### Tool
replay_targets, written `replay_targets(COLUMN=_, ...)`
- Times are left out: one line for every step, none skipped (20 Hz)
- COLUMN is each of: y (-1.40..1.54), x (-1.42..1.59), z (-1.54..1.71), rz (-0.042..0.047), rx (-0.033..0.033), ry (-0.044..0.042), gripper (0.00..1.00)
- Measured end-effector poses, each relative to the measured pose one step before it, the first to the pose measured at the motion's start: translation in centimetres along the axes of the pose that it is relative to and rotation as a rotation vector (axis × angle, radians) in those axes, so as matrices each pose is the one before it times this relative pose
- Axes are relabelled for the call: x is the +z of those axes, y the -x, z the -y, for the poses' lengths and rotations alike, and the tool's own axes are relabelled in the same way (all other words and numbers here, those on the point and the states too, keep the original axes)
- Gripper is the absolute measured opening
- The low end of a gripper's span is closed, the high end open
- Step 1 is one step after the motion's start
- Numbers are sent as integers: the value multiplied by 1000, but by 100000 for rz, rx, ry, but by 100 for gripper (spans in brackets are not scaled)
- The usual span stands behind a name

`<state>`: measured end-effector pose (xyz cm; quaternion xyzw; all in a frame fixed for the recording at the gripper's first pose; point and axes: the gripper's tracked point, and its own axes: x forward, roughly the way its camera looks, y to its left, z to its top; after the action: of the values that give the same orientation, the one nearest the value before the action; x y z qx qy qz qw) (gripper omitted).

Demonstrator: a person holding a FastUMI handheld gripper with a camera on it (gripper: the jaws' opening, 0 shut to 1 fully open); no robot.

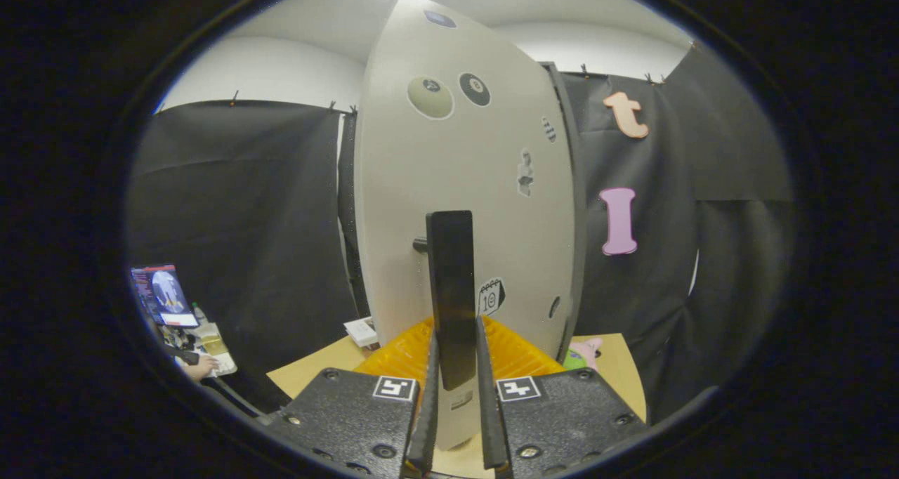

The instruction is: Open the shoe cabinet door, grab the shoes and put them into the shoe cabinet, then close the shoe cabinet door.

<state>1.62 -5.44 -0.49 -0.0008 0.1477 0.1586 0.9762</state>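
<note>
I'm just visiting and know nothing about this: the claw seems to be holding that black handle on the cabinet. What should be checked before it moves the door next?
1. Handle lies between the fingers: ok.
2. Both fingers press on the handle: ok, they sit close against each side of it.
3. Gripper lined up with the upright handle: ok.
4. Shoe cabinet door fully open or fully shut: cannot tell; its face is seen at an angle.
5. Swing path: cannot tell; an orange mat and a small white box lie by the door's foot on the table.
6. Shoes inside the cabinet: cannot tell.
</note>
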Motion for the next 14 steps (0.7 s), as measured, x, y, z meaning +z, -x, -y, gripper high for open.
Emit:
replay_targets(y=495, x=93, z=699, rz=379, rx=-1619, ry=814, gripper=28)
replay_targets(y=296, x=77, z=984, rz=687, rx=-2083, ry=605, gripper=28)
replay_targets(y=93, x=38, z=870, rz=479, rx=-2153, ry=-156, gripper=26)
replay_targets(y=19, x=-166, z=841, rz=90, rx=-2331, ry=233, gripper=25)
replay_targets(y=134, x=-15, z=795, rz=106, rx=-2409, ry=822, gripper=24)
replay_targets(y=401, x=63, z=863, rz=898, rx=-2706, ry=509, gripper=24)
replay_targets(y=306, x=19, z=896, rz=457, rx=-3268, ry=595, gripper=24)
replay_targets(y=498, x=-45, z=937, rz=748, rx=-3090, ry=878, gripper=24)
replay_targets(y=551, x=52, z=825, rz=1437, rx=-2909, ry=71, gripper=24)
replay_targets(y=518, x=-277, z=930, rz=489, rx=-3000, ry=84, gripper=23)
replay_targets(y=773, x=-93, z=1019, rz=1330, rx=-2949, ry=-192, gripper=20)
replay_targets(y=1033, x=674, z=719, rz=4540, rx=-2105, ry=-130, gripper=19)
replay_targets(y=841, x=473, z=725, rz=3258, rx=-3176, ry=1648, gripper=19)
replay_targets(y=1113, x=326, z=646, rz=2185, rx=-1909, ry=1274, gripper=19)
